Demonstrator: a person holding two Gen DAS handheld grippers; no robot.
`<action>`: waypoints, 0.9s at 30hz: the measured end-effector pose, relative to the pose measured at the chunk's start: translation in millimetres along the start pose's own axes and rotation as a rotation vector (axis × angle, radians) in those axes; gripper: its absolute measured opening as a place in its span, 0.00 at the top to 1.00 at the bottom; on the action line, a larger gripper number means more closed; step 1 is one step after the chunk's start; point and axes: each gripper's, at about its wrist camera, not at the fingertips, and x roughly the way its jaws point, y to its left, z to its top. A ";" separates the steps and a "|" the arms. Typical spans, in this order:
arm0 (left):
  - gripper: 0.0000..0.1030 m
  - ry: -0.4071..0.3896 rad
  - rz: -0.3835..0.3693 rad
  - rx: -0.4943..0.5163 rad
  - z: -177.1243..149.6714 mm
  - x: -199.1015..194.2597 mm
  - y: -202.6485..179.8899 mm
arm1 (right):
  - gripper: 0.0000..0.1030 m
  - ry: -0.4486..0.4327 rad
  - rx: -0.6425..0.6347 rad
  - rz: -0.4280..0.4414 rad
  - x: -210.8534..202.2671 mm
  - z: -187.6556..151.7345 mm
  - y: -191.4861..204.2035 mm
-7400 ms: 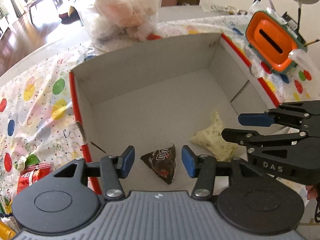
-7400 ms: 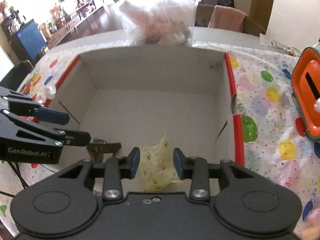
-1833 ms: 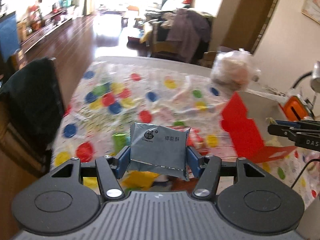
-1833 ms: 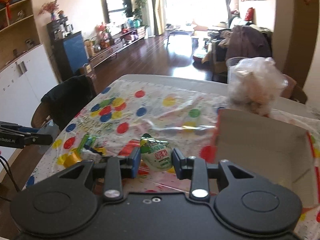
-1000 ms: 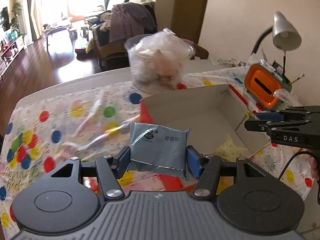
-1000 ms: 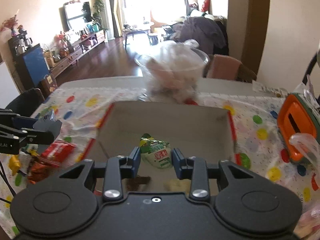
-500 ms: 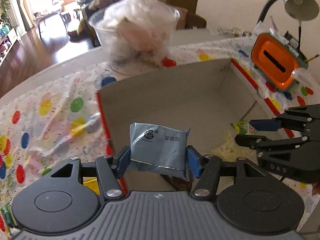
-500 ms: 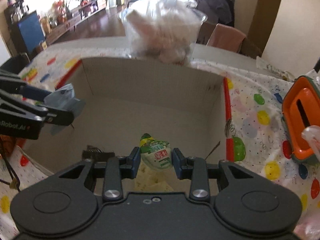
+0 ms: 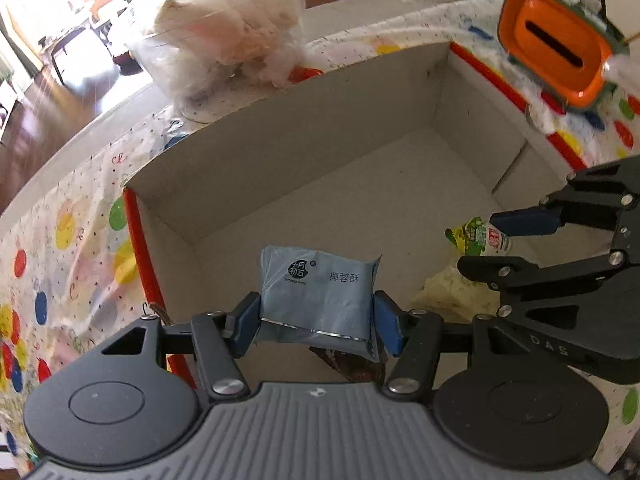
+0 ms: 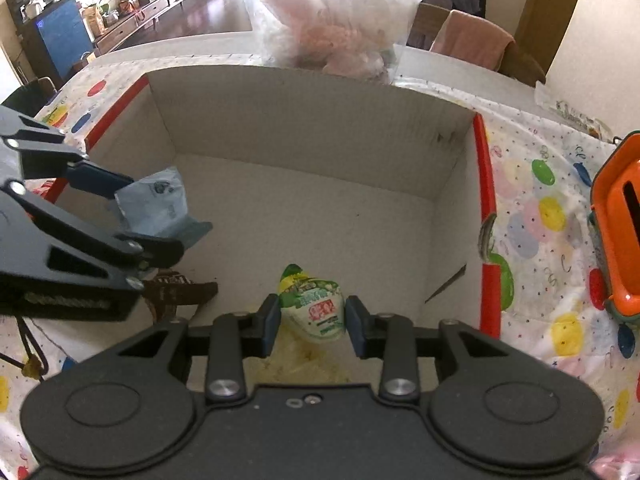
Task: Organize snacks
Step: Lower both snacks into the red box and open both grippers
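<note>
Polka-dot cloth covers the bench [image 10: 532, 216], living room behind. Open cardboard box [image 10: 312, 128] with red edges sits in the middle; clear bag of pale stuff [image 9: 224, 32] just behind its far wall, orange container [image 9: 556, 40] to the right of it.

Progress: partly done, by my read. Two snacks already lie on the box floor at the near side: a dark brown chocolate pack [image 10: 180, 290] and a crumpled pale yellow wrapper [image 9: 452, 292], near each other. Two more are over the box, not yet dropped.

Left tongs [image 9: 316, 320] clamp a flat blue-grey pouch [image 9: 320, 292] by its side edges, dark print and a silver seam along the bottom, slightly puffed, hanging above the chocolate pack at the box's left near side. Right tongs [image 10: 312, 320] are narrow, closed on a small green-and-white sachet [image 10: 314, 306] with a red label, green crimped top pointing up, over the yellow wrapper. It looks soft and light.

Left to do: release both into the box. Whether more snacks wait on the bench I cannot tell; only a bit of red shows past the box's left wall in the right wrist view. No sorting inside the box visible.
</note>
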 end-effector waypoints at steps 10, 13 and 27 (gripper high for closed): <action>0.36 0.014 -0.025 -0.010 -2.5 1.9 0.7 | 0.63 0.014 0.014 0.011 2.2 0.3 1.9; 0.36 -0.004 -0.032 -0.023 -5.2 -3.5 4.9 | 0.61 -0.003 0.029 0.012 -3.7 -1.0 0.6; 0.35 -0.152 -0.101 -0.084 -29.6 -56.5 29.4 | 0.50 -0.141 0.123 0.025 -60.0 -11.1 12.0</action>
